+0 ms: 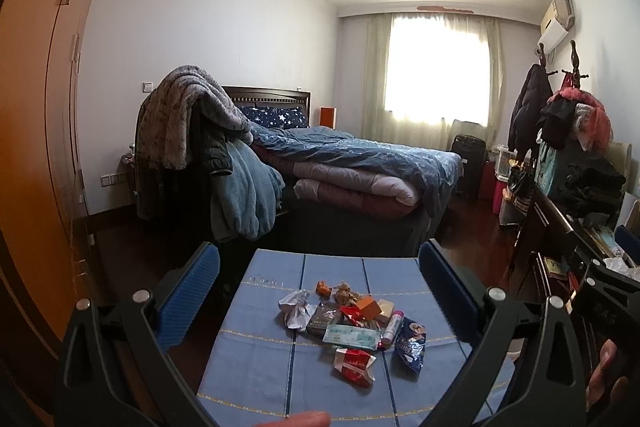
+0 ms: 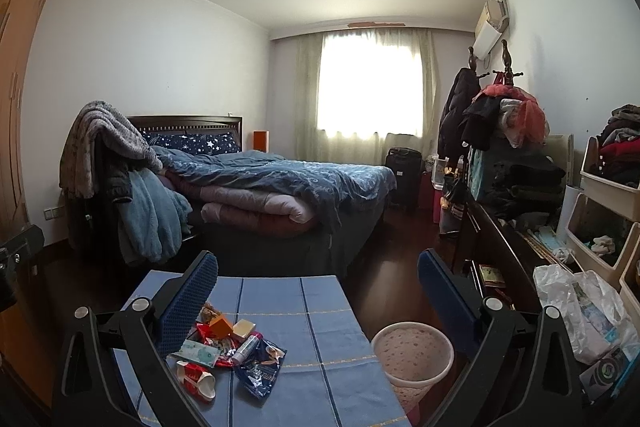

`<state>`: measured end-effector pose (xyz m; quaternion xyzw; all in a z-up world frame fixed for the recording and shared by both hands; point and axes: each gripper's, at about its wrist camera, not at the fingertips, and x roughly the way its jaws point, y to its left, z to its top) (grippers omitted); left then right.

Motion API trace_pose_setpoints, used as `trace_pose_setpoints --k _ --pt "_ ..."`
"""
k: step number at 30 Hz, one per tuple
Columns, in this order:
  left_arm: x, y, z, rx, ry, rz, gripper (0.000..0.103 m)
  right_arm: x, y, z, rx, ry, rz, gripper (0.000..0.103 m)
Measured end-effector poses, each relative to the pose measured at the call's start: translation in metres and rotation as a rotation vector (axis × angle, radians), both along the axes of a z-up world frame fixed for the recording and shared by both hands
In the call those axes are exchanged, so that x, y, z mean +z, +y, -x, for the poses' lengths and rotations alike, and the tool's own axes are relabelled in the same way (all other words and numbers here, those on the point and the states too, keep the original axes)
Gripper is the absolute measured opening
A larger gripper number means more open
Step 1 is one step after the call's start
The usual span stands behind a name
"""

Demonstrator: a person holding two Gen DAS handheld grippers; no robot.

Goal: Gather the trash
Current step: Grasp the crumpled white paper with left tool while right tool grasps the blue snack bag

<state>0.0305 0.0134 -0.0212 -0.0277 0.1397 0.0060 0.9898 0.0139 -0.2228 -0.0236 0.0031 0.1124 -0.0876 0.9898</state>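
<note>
Left wrist view puts your left tongs (image 1: pixel 319 277) spread wide and empty above the trash pile (image 1: pixel 352 323), which sits mid-surface (image 1: pixel 260 307), clear of every edge. Your right tongs (image 2: pixel 318 285) gape too, with the bin (image 2: pixel 412 359) just off the surface's right edge.

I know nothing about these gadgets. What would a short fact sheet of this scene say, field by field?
Place: bedroom
Surface: table with blue cloth
Trash: pile of wrappers, including a dark blue snack bag and a red and white pack
Bin: pink wastebasket, on the floor right of the table
Left gripper: open, empty
Right gripper: open, empty
Progress: nothing picked up yet
</note>
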Motion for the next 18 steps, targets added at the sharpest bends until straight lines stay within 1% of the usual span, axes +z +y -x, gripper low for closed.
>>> trace_pose_setpoints --k 2,5,7,8,12,14,16,18 --pt "-0.007 0.0 -0.009 0.007 0.02 -0.009 0.1 -0.007 0.0 -0.008 0.009 0.019 0.0 0.1" --pt "-0.029 0.001 -0.03 0.01 0.072 -0.014 0.1 -0.03 0.004 -0.028 0.061 0.075 -0.002 0.1" --pt "-0.05 0.003 -0.051 0.01 0.137 -0.018 0.1 -0.048 0.007 -0.041 0.092 0.117 -0.002 0.1" --pt "-0.065 0.004 -0.065 0.014 0.183 -0.024 0.1 -0.058 0.008 -0.048 0.112 0.143 -0.005 0.1" --pt "-0.116 0.012 -0.111 0.029 0.311 -0.033 0.1 -0.105 0.013 -0.082 0.173 0.281 -0.027 0.1" --pt "-0.141 0.018 -0.133 0.032 0.368 -0.018 0.1 -0.128 0.014 -0.1 0.197 0.354 -0.05 0.1" --pt "-0.166 0.025 -0.159 0.03 0.443 0.018 0.1 -0.143 0.013 -0.11 0.22 0.408 -0.07 0.1" --pt "-0.185 0.031 -0.183 0.018 0.486 0.069 0.099 -0.159 0.016 -0.12 0.231 0.459 -0.071 0.1"
